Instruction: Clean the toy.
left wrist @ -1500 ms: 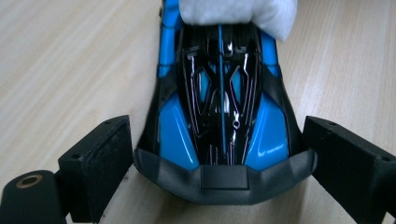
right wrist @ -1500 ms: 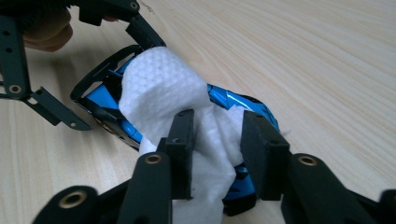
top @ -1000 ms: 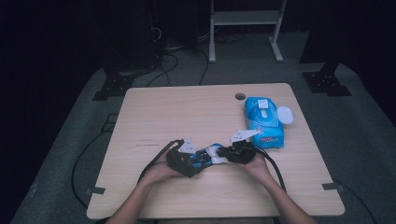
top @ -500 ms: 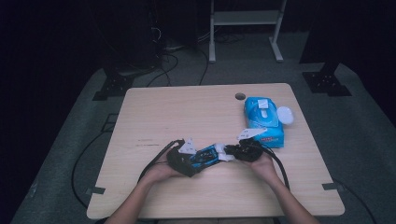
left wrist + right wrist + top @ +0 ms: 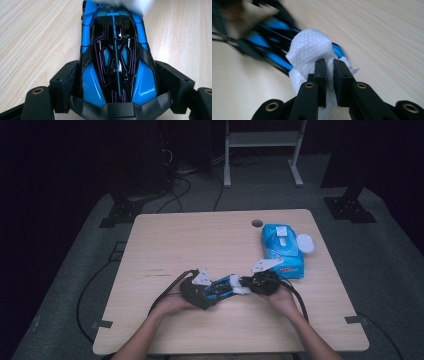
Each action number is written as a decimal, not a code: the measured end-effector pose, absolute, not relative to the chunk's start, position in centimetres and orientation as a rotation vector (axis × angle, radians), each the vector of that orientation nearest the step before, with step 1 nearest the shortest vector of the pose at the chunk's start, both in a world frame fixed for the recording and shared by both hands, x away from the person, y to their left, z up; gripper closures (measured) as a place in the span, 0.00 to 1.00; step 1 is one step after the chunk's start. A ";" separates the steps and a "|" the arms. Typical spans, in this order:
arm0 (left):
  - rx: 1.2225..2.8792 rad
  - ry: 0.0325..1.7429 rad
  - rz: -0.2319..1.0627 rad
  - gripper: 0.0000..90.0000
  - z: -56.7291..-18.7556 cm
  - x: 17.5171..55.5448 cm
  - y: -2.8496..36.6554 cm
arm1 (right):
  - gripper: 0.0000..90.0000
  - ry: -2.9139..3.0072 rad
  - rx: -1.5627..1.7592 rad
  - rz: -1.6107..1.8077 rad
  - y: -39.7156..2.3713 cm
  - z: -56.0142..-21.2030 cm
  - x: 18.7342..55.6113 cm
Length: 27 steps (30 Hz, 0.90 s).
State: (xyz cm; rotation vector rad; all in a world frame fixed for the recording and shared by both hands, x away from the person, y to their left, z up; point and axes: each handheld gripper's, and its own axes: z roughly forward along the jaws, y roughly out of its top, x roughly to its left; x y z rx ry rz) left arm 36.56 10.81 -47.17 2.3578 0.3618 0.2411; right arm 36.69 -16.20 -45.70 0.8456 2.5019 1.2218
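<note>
Your left gripper clamps the blue toy car by its sides, low over the table. Your right gripper, jaws nearly closed, pinches the white wipe against the car's far end.

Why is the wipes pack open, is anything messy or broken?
Nothing looks broken or spilled. The pack lies flat with its lid flipped open beside it. The right gripper presses a wipe on the toy car, held by the left gripper.
</note>
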 end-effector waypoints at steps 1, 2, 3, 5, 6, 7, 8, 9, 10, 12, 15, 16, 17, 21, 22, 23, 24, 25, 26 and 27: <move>2.357 0.359 0.236 0.26 -47.2 36.5 10.8 | 0.90 2.493 0.859 1.179 -16.8 -45.8 36.9; 2.354 0.357 0.233 0.26 -47.2 36.5 10.8 | 0.90 2.499 0.900 1.181 -17.5 -46.0 37.0; 2.356 0.353 0.233 0.26 -47.2 36.5 10.8 | 0.90 2.510 0.921 1.207 -18.0 -46.2 37.1; 2.354 0.343 0.232 0.26 -47.2 36.5 10.7 | 0.90 2.514 0.928 1.223 -18.1 -46.3 37.0; 2.349 0.345 0.229 0.26 -47.2 36.4 10.6 | 0.90 2.520 0.926 1.255 -17.8 -46.2 36.9; 2.345 0.344 0.228 0.26 -47.2 36.4 10.5 | 0.90 2.524 0.915 1.269 -17.6 -46.1 36.9; 2.343 0.337 0.227 0.26 -47.1 36.4 10.4 | 0.90 2.533 0.896 1.278 -17.2 -45.9 36.7; 2.341 0.334 0.224 0.26 -47.1 36.3 10.3 | 0.90 2.540 0.871 1.293 -16.8 -45.7 36.4; 2.334 0.330 0.220 0.26 -47.1 36.2 10.2 | 0.90 2.550 0.842 1.317 -16.2 -45.4 36.2; 2.338 0.318 0.217 0.26 -47.1 36.1 10.1 | 0.90 2.560 0.798 1.291 -15.6 -45.2 35.7; 2.356 0.299 0.220 0.26 -47.2 36.0 9.9 | 0.90 2.566 0.780 1.229 -15.9 -45.2 35.5; 2.354 0.303 0.219 0.26 -47.3 36.0 9.8 | 0.90 2.559 0.784 1.207 -16.1 -45.3 35.7; 2.356 0.302 0.215 0.26 -47.3 36.0 9.8 | 0.90 2.550 0.799 1.174 -16.5 -45.4 35.8; 2.358 0.327 0.187 0.22 -47.2 36.1 10.3 | 0.90 2.555 0.858 1.195 -17.4 -45.9 36.3; 2.352 0.336 0.184 0.21 -47.1 36.1 10.5 | 0.90 2.556 0.847 1.184 -17.3 -45.8 36.3; 2.350 0.339 0.180 0.21 -47.0 36.2 10.8 | 0.90 2.556 0.844 1.181 -17.3 -45.8 36.3; 2.349 0.338 0.169 0.22 -47.0 36.2 11.0 | 0.90 2.557 0.850 1.184 -17.4 -45.8 36.3; 2.347 0.332 0.165 0.26 -47.0 36.2 11.0 | 0.90 2.560 0.855 1.189 -17.4 -45.9 36.3; 2.348 0.329 0.177 0.26 -47.0 36.2 10.9 | 0.90 2.560 0.853 1.184 -17.4 -45.8 36.3; 2.355 0.319 0.192 0.26 -47.0 36.1 10.8 | 0.90 2.558 0.844 1.174 -17.3 -45.8 36.2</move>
